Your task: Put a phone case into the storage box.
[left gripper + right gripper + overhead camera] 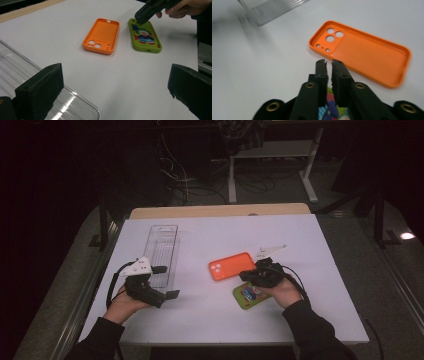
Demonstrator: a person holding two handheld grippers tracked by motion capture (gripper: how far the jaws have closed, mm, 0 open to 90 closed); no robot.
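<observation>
An orange phone case lies hollow side up near the middle of the white table. Beside it, nearer the person, lies a green phone case with a clown picture. My right gripper hovers low over the green case's end, pointing at the orange case. Its jaws stand almost together with nothing seen between them. A strip of the green case peeks out under them. At the left, my left gripper stands open and empty, beside a clear plastic tray.
The clear tray is long, ribbed and empty, lying lengthwise left of the cases. The white table top has bare room at the right and the back. A wooden edge runs along its far side, with cables and table legs beyond.
</observation>
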